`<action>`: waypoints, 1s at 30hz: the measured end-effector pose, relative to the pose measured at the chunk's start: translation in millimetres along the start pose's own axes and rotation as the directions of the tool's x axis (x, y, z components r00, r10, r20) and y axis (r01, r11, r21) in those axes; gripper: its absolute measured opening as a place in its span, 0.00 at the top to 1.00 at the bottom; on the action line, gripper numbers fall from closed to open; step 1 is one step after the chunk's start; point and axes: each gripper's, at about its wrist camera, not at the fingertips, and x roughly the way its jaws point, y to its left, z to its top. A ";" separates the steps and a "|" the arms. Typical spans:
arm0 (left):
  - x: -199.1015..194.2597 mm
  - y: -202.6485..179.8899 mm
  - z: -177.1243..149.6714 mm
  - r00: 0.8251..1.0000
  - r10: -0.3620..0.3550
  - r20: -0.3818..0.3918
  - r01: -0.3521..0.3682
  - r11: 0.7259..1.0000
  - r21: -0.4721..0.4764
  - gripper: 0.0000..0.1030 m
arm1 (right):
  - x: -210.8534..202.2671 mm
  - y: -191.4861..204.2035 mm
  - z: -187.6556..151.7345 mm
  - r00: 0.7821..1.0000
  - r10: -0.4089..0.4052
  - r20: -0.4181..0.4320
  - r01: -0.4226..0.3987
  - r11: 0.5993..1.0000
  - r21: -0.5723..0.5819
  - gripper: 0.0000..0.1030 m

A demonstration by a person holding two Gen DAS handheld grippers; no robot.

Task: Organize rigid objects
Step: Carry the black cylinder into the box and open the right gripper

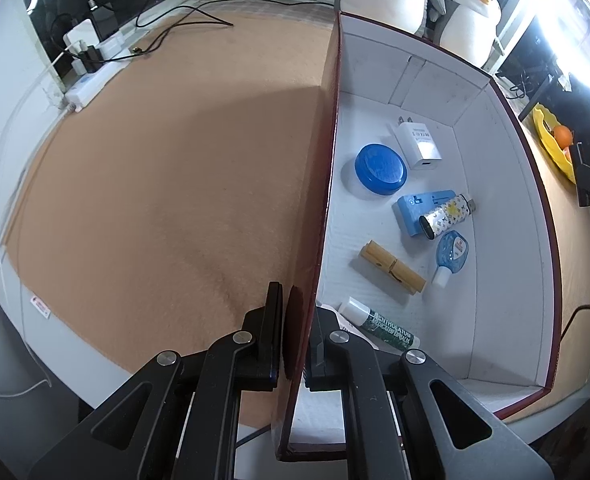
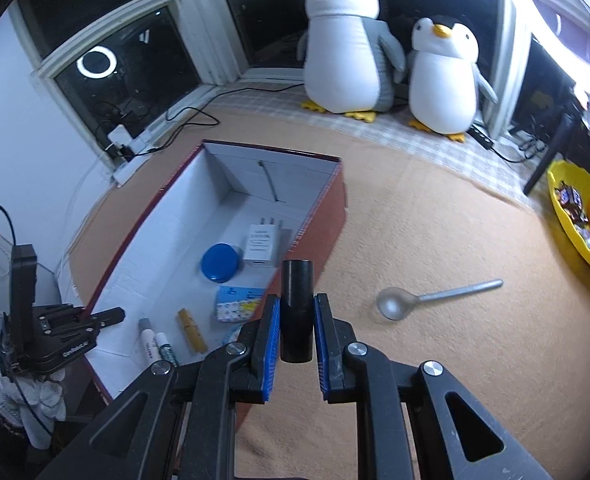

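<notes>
Left gripper (image 1: pixel 295 336) pinching the box (image 2: pixel 337 204) wall to keep it steady, right gripper (image 2: pixel 297 330) clamped on a black cylinder (image 2: pixel 297 308) just outside the box's near wall, probably headed in, spoon (image 2: pixel 427 300) waiting right of the box.

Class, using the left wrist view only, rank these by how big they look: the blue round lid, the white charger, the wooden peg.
1. Blue lid.
2. Wooden peg and white charger: too alike to rank.

left gripper (image 1: pixel 295 320) clamping box wall (image 1: pixel 327 184), blue tin (image 1: pixel 380 169) inside
</notes>
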 end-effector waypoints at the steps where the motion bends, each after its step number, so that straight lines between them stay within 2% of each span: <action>1: -0.1 -0.2 -0.3 1.000 0.000 0.000 0.000 1.000 -0.001 0.94 | -0.4 5.1 1.0 1.000 0.009 0.000 -0.009 1.000 -0.011 0.86; 14: -2.3 2.1 -3.9 1.000 0.006 0.008 -0.005 0.999 -0.033 0.94 | 19.1 73.5 2.9 0.995 0.091 -0.047 -0.099 0.977 -0.188 0.86; 30: -6.2 2.6 -8.3 1.000 0.017 0.017 -0.016 0.998 -0.056 0.94 | 50.0 97.7 -1.7 0.987 0.102 -0.125 -0.133 0.953 -0.271 0.85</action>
